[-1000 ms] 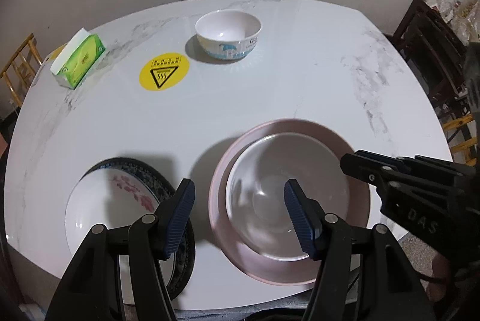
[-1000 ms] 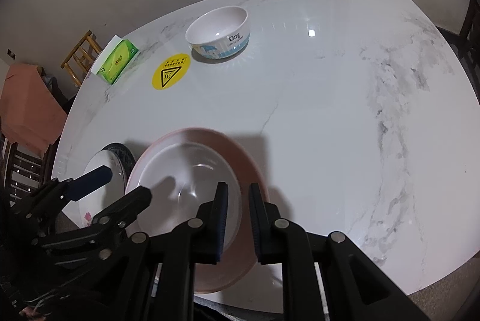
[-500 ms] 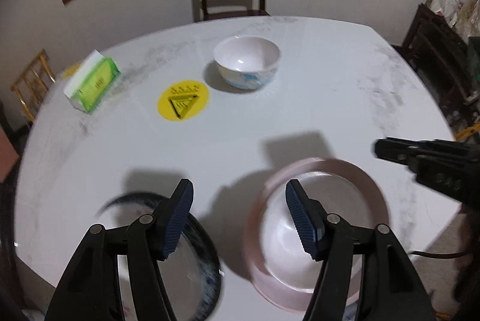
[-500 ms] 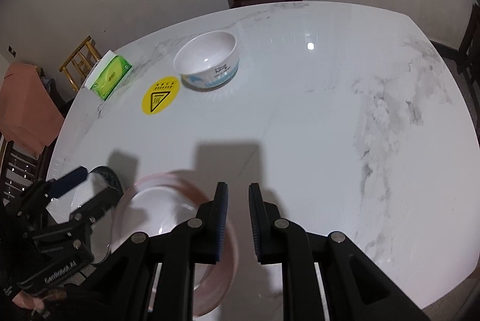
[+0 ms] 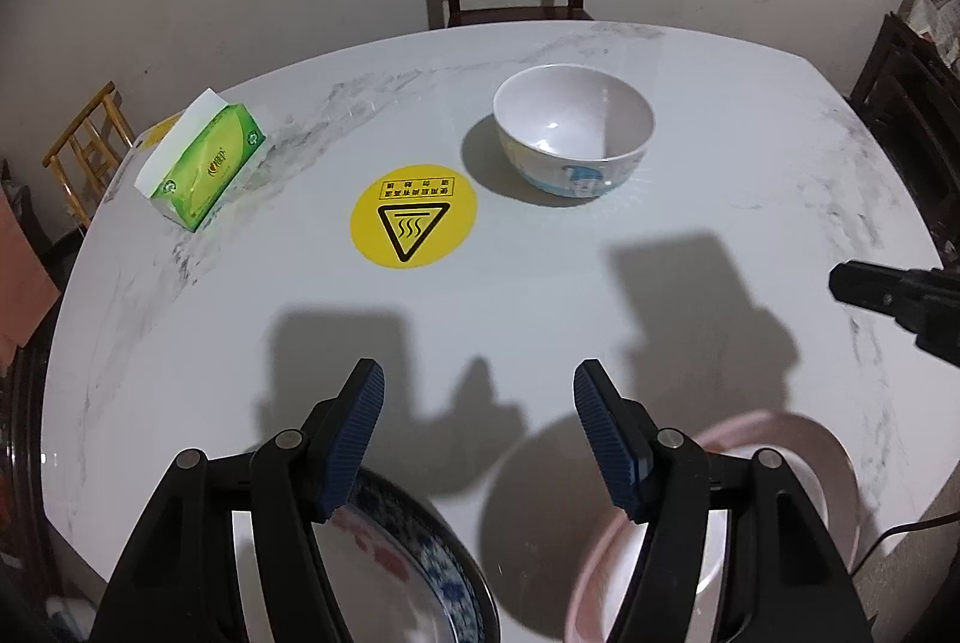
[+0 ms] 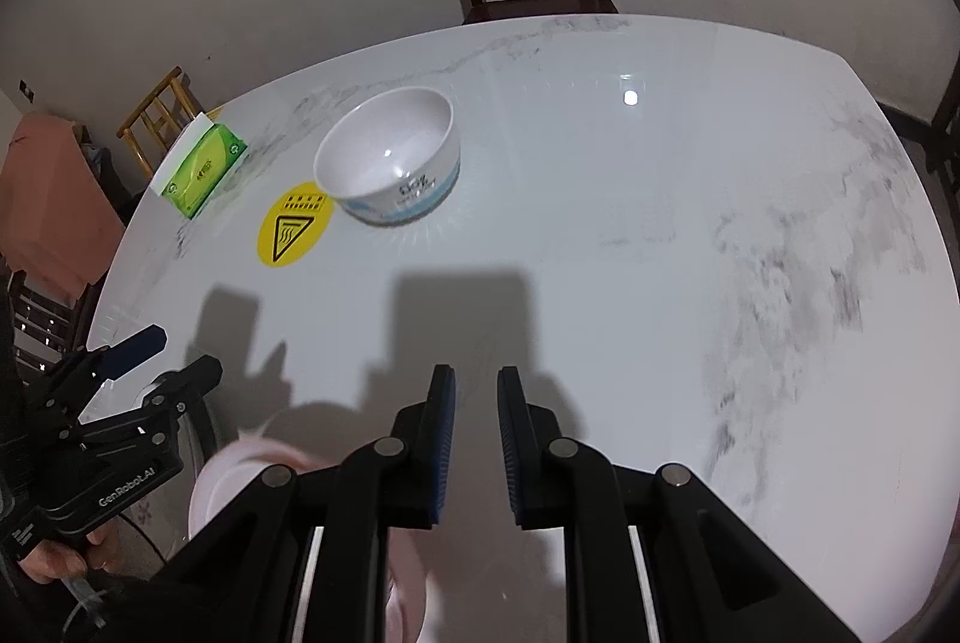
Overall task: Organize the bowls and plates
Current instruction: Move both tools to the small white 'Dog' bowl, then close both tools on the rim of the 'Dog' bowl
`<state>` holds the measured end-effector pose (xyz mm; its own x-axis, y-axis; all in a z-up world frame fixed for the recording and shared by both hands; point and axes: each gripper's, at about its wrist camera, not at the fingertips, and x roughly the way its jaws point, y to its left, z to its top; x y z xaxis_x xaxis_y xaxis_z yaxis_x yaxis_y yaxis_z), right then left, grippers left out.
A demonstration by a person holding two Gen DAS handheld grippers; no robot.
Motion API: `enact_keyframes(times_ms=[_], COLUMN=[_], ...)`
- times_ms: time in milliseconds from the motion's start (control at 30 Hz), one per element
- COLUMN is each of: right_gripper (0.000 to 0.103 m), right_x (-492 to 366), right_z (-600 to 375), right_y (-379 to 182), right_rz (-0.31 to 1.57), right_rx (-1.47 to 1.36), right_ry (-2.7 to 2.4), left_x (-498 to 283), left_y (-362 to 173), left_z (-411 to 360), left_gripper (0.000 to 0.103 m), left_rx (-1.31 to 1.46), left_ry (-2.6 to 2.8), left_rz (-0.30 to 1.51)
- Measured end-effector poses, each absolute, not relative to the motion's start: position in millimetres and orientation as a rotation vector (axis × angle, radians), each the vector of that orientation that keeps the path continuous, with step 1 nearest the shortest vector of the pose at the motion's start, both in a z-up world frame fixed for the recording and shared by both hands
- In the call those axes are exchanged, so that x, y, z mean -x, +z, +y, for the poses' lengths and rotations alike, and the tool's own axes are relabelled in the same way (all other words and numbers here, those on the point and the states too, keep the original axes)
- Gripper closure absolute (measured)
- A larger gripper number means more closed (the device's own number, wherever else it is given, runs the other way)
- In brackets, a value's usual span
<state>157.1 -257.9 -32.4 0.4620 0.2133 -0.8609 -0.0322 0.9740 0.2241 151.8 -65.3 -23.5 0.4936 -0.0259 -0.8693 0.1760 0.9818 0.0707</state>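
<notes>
Nearer the white bowl [image 5: 573,135] than before, left gripper [image 5: 479,394] fingers spread, right gripper [image 6: 476,391] fingers nearly together, both empty

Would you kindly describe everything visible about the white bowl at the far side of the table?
The white bowl is deep and round, glossy like ceramic or melamine, with a pale blue band and blue print low on its outer wall. It stands upright and empty on the marble table, beside the yellow sticker. No gripper touches it.

"GenRobot.AI" on left tool [image 6: 180,364]
</notes>
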Motion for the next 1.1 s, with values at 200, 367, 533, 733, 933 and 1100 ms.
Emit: enact_keyframes(times_ms=[200, 367, 533, 733, 933, 1100], right_gripper=[0.088, 0.088, 0.088, 0.088, 0.088, 0.088], right_x=[-191, -222, -253, -287, -314, -328], right_z=[-265, -264, -256, -244, -237, -231], right_y=[-34, -38, -41, -41, -51, -65], right_rz=[1.063, 1.058, 1.063, 1.065, 1.096, 1.121], right_rx=[-0.218, -0.217, -0.222, -0.224, -0.24, -0.226], right_ry=[0.183, 0.191, 0.207, 0.234, 0.238, 0.219], left_x=[-186, -223, -257, -290, -311, -322], left_y=[-30, -33, -31, -32, -45, -55], left_z=[-60, -51, -42, -44, -47, -48], left_gripper=[0.04, 0.04, 0.041, 0.042, 0.047, 0.053], left_rx=[-0.103, -0.023, 0.074, 0.134, 0.189, 0.224], left_ry=[-0.125, -0.126, -0.137, -0.123, -0.134, -0.139], left_rz=[1.072, 1.105, 1.11, 1.118, 1.153, 1.177])
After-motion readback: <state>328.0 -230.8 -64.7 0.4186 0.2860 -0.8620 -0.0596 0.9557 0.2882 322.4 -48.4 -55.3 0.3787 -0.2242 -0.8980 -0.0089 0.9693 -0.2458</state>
